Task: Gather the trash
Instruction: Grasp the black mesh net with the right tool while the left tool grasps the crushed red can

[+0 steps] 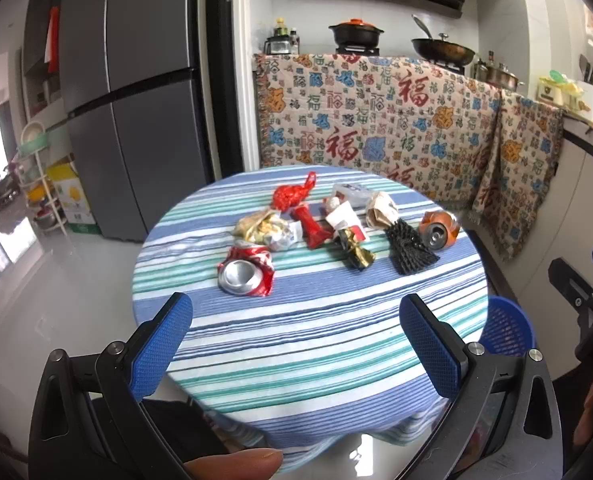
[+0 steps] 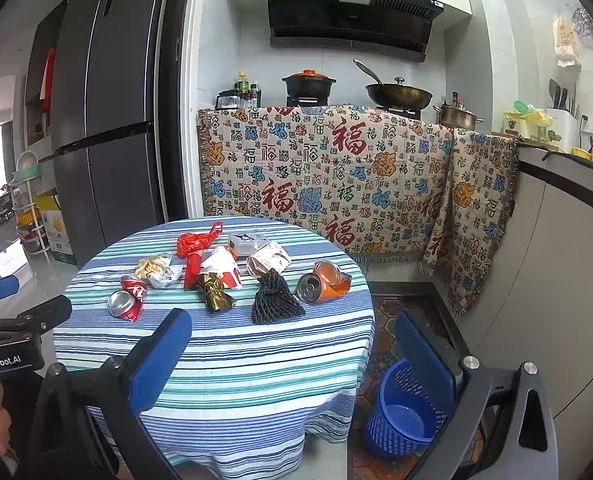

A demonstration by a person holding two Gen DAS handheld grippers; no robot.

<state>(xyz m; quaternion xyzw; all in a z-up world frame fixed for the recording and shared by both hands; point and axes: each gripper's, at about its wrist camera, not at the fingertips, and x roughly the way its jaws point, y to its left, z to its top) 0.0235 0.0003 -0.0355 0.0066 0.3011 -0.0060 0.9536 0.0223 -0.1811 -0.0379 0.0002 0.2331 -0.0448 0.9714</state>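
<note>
Left gripper point(image 1: 296, 340) fingers wide, holding nothing; right gripper point(image 2: 292, 352) fingers wide, holding nothing. Trash on striped counter point(image 2: 256, 360): crushed red can point(image 2: 126, 300) far left of black mesh sleeve point(image 2: 274, 300), crushed orange can point(image 2: 322, 282) just right of it. Blue basket point(image 2: 404, 412) on floor right of counter. "GenRobot.AI" on left gripper body; blanket point(image 2: 328, 168) shows 福

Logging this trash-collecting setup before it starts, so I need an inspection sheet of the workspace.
Surface: round table under a striped cloth.
Job's things: crushed red can, crushed orange can, black foam net, red plastic bag, crumpled wrappers and paper in a loose group mid-table; blue basket on the floor at the table's right, looks empty.
Clutter: nothing seen.
Grippers: left gripper and right gripper both open, holding nothing.
Cables: nothing seen.
Surroundings: fridge, stove with pots, patterned blanket.
</note>
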